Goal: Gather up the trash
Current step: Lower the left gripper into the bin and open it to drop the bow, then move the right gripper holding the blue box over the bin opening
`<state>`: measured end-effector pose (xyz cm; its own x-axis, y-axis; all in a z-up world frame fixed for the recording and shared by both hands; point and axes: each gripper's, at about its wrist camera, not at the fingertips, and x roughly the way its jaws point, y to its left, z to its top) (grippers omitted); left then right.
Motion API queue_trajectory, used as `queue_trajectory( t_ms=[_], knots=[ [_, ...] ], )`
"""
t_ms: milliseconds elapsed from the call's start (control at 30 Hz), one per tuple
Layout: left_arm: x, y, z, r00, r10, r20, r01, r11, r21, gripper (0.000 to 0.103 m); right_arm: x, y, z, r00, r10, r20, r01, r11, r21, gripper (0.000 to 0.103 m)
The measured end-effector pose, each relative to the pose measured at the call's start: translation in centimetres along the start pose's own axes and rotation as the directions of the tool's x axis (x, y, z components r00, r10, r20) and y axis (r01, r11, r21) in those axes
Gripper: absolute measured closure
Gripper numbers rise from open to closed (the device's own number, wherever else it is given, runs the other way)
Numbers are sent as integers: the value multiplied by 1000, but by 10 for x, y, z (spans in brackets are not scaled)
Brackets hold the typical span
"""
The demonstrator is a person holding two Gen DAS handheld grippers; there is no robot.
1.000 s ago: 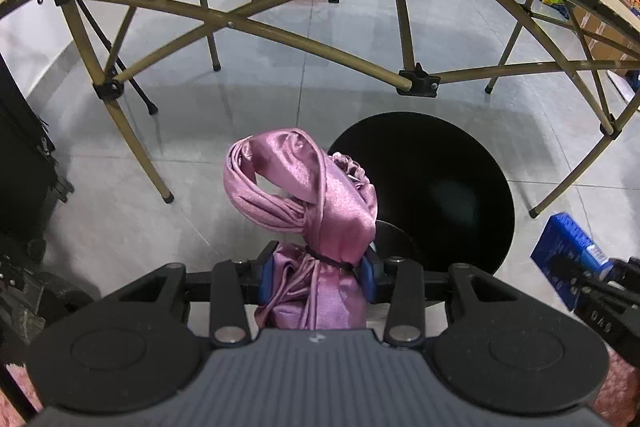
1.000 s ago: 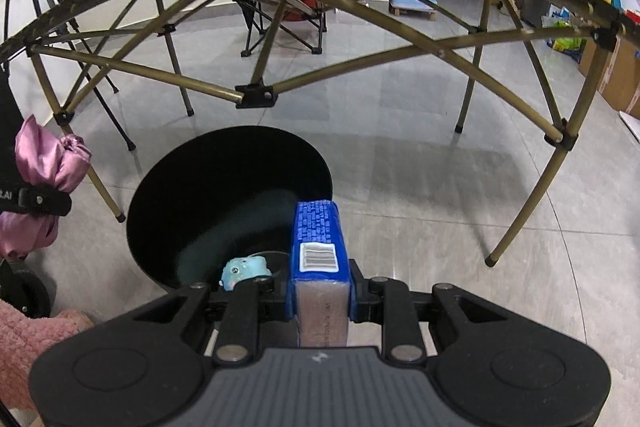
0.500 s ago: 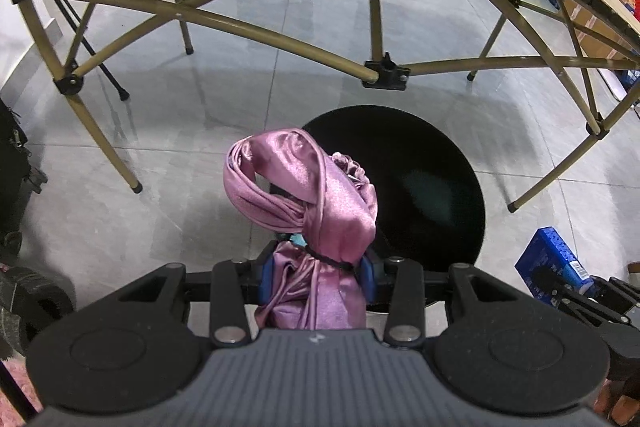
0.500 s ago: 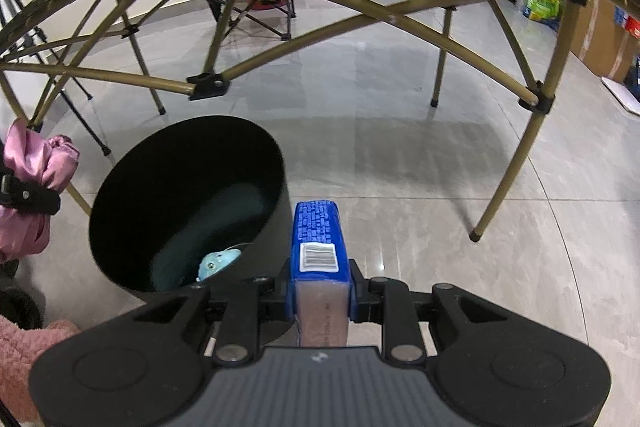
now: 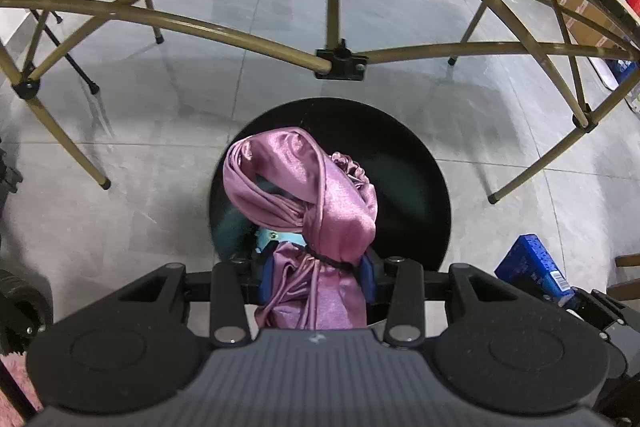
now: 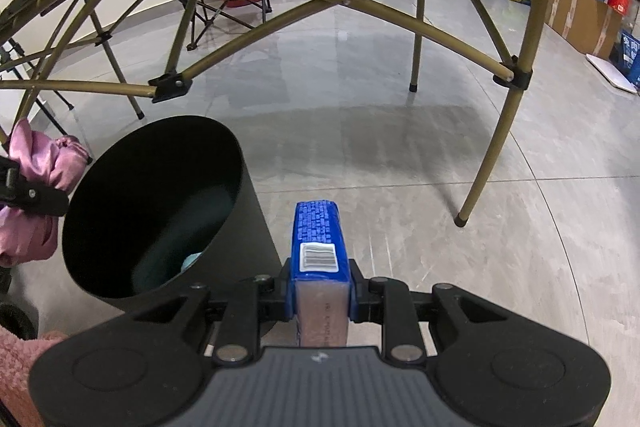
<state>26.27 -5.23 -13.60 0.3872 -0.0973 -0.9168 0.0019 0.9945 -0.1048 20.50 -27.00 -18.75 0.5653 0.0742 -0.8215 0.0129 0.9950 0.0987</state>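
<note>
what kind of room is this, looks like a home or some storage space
Probably a large indoor room used partly for storage: glossy grey tiled floor, a folding camp table frame overhead, a folding chair behind it, and cardboard boxes along the wall.

bin [image 5: 404, 163]: near rim and floor hidden behind pink cloth [image 5: 320, 195] | pale blue thing [image 6: 191, 261] in bin: mostly hidden, kind unclear | blue pack [image 6: 318, 239]: print too small to read, rear end hidden in right gripper [image 6: 319, 293] | fuzzy pink sleeve [image 6: 16, 363]: cut by edge
</note>
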Motion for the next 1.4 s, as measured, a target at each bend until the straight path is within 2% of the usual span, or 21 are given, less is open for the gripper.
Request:
queue_trajectory(
  t_ms=[633, 967, 1067, 1133, 1200, 1400],
  knots=[
    [30, -35, 17, 999, 1, -52, 0, 1000, 17, 63, 12, -18, 4, 999, -29, -24, 30, 997, 66, 80],
    [37, -39, 19, 998, 20, -63, -19, 1000, 21, 61, 14, -21, 4, 999, -42, -27, 44, 997, 67, 80],
    [35, -41, 19, 998, 26, -53, -25, 999, 24, 47, 14, -21, 4, 999, -41, -26, 43, 997, 66, 80],
    [32, -41, 19, 999, 33, -39, -32, 999, 17, 15, 13, -21, 4, 999, -38, -24, 40, 997, 64, 80],
    [28, -38, 19, 999, 37, -30, -37, 999, -5, 0, 12, -20, 4, 999, -35, -20, 37, 998, 60, 80],
    [33, -33, 20, 995, 37, -88, -40, 999, -35, 0, 11, -20, 4, 999, -33, -17, 34, 998, 57, 80]
  ],
)
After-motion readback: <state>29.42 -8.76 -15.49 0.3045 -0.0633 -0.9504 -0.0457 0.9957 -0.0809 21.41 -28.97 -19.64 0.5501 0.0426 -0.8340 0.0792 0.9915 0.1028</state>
